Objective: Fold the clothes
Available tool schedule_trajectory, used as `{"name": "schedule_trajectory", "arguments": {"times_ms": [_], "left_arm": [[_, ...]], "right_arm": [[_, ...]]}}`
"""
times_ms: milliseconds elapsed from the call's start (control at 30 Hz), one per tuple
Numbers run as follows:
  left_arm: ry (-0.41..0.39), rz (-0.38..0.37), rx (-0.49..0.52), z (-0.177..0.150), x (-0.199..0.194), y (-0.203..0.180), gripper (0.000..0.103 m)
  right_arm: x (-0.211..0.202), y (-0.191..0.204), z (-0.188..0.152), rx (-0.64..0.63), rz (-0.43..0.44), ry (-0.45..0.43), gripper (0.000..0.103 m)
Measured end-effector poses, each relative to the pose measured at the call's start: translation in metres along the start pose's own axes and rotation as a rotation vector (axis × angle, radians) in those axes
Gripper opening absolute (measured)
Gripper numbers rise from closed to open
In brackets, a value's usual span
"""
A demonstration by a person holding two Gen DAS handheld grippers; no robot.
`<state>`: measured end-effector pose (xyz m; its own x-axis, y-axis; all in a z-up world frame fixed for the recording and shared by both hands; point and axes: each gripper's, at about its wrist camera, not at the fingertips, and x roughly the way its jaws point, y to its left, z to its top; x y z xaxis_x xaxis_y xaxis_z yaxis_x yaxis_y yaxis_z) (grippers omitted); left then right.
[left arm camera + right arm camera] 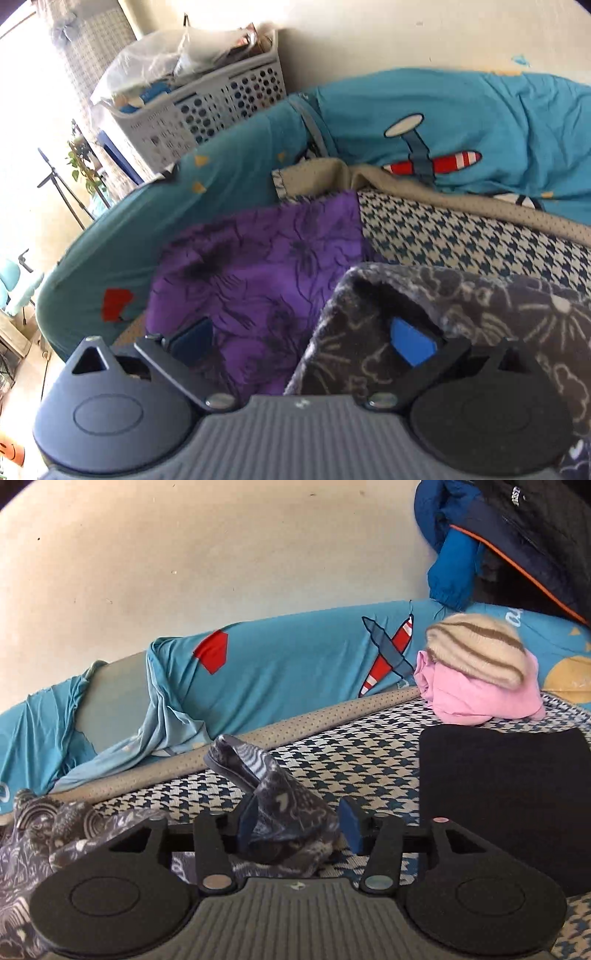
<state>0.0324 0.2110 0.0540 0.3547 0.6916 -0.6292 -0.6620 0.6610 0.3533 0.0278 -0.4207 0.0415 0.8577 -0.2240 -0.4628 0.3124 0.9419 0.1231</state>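
Laundry basket (207, 99): white, perforated, beside the bed – heaped with plastic bags and papers.
Left claw (303, 343): fingers wide apart, gripping nothing; the blue pad of one finger (412, 341) sits under a raised fold of the grey patterned garment (461, 295), the other over the purple cloth (258, 266).
Right claw (297, 825): fingers apart – a bunched peak of the grey patterned garment (280, 794) stands between them, touching the left pad; firm grip unclear.
Garment: on the houndstooth bedcover (351, 764), spreading leftward.
Folded pile: pink garment (480, 694) under a striped knit (476, 650), black cloth (506, 779) near.

One grey patterned garment (288, 812), one purple cloth (258, 266), one black folded item (506, 790), one pink garment (480, 694), one laundry basket (207, 107).
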Motion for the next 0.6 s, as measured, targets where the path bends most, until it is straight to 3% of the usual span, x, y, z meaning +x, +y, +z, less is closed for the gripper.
{"name": "schedule_trajectory", "arguments": {"times_ms": [100, 333, 400, 533, 600], "left_arm": [[0.048, -0.053, -0.006, -0.006, 0.007, -0.008, 0.103], [0.359, -0.295, 0.031, -0.037, 0.038, -0.028, 0.103], [0.42, -0.319, 0.07, -0.05, 0.043, -0.038, 0.103], [0.382, -0.331, 0.119, -0.059, 0.031, -0.043, 0.103], [0.371, -0.341, 0.128, -0.06, 0.025, -0.042, 0.103]], "right_arm": [[0.009, 0.004, 0.0, -0.024, 0.016, -0.009, 0.052], [0.035, 0.013, -0.01, -0.067, 0.018, 0.016, 0.053], [0.041, 0.015, -0.013, -0.068, 0.018, 0.029, 0.051], [0.046, 0.019, -0.016, -0.077, 0.02, 0.057, 0.016], [0.045, 0.021, -0.015, -0.082, 0.019, 0.061, 0.011]]}}
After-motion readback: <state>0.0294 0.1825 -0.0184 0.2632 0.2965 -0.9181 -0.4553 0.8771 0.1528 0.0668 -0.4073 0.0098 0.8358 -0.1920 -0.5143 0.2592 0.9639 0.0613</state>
